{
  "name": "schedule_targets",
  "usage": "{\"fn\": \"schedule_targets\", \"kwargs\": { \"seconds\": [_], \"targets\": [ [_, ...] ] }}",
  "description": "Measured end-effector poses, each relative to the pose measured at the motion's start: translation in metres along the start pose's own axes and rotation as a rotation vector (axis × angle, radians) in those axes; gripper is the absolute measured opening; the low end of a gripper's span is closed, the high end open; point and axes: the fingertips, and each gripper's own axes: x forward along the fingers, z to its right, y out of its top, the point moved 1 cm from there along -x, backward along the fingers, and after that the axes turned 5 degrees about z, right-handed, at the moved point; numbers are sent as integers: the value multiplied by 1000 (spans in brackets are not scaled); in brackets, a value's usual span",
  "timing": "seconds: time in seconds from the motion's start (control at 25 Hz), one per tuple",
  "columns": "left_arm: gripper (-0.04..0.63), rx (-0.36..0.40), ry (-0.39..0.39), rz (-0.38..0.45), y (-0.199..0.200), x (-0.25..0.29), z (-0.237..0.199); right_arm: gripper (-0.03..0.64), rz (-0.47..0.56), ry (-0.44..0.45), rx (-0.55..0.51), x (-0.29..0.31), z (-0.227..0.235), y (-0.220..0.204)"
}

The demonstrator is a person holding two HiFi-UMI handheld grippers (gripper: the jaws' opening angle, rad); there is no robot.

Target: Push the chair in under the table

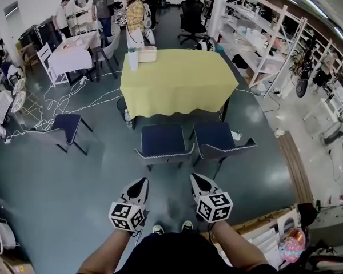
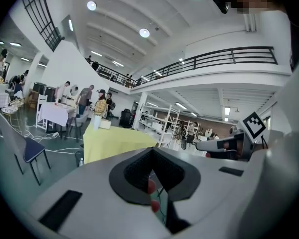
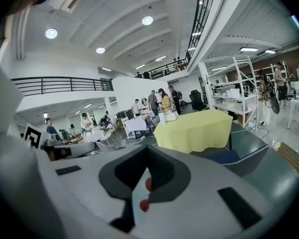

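Two grippers sit side by side at the bottom centre of the head view, pointing up the frame. My left gripper [image 1: 140,182] has its fingers [image 2: 134,176] clenched together with nothing between them. My right gripper [image 1: 198,179] is the same, its fingers [image 3: 162,176] clenched and empty.

Above them, in the middle of the frame, two dark blue chairs stand side by side with their backs toward me: the left chair [image 1: 163,140] and the right chair [image 1: 220,135]. Both stand just below the near edge of one counter [image 1: 183,87] draped in a yellow cloth, and their seats are out in the open, not under it.

Two things stand close together at the counter's upper left corner: a white cup [image 1: 132,59] and a white box [image 1: 148,53].

A third blue chair [image 1: 67,127] stands alone at the left of the frame, well apart from the counter. Three people [image 1: 104,3] stand at the top left. White shelving [image 1: 257,33] runs along the upper right. My two shoes [image 1: 158,229] show at the bottom edge, between my arms.
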Motion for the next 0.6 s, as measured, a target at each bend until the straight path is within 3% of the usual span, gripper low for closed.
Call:
{"fn": "schedule_targets", "kwargs": {
  "seconds": [0.6],
  "targets": [
    [9,-34,-41,-23,-14,-17,-32,14,-40,-58,5,-2,-25,-24]
  ]
}}
